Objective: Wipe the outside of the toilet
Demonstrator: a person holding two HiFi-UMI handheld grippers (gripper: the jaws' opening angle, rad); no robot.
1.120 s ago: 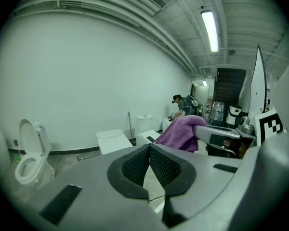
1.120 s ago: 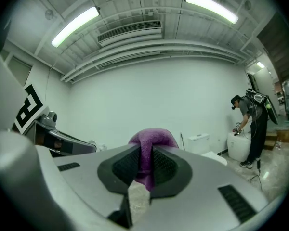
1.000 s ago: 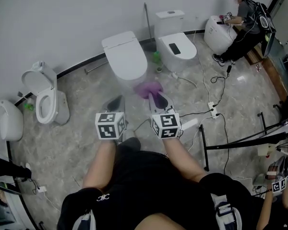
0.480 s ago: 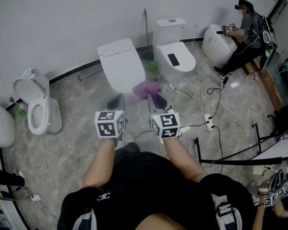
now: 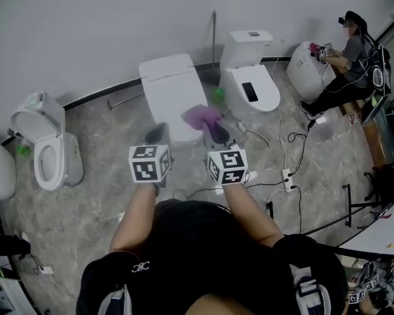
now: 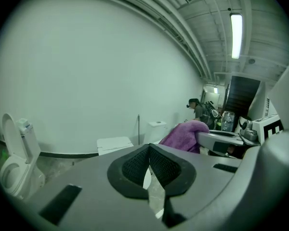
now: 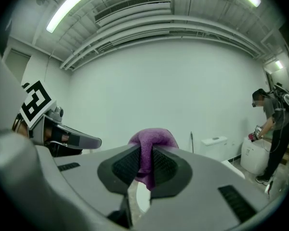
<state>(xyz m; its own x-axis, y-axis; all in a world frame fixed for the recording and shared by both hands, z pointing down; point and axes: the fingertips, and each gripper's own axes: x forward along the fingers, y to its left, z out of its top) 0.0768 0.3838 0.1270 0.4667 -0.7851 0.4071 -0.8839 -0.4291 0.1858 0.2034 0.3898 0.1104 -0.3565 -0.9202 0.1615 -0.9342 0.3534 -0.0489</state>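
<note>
A white toilet (image 5: 171, 90) with its lid shut stands against the wall, straight ahead of me. My right gripper (image 5: 213, 127) is shut on a purple cloth (image 5: 200, 115), which hangs over the toilet's front right edge. The same cloth (image 7: 151, 143) bulges out between the jaws in the right gripper view. My left gripper (image 5: 159, 135) is held in front of the toilet bowl, shut, with nothing between its pads (image 6: 135, 163). From the left gripper view the cloth (image 6: 183, 134) shows to the right, with the toilet (image 6: 114, 144) beyond.
A second white toilet (image 5: 249, 77) stands to the right, a third (image 5: 46, 146) with its seat up to the left. A brush handle (image 5: 214, 38) leans on the wall. Cables and a power strip (image 5: 287, 176) lie on the floor at right. A person (image 5: 354, 58) wipes another toilet far right.
The view has shifted closer to the middle toilet. Both grippers have moved forward, and the cloth now sits over the toilet's front right edge.
</note>
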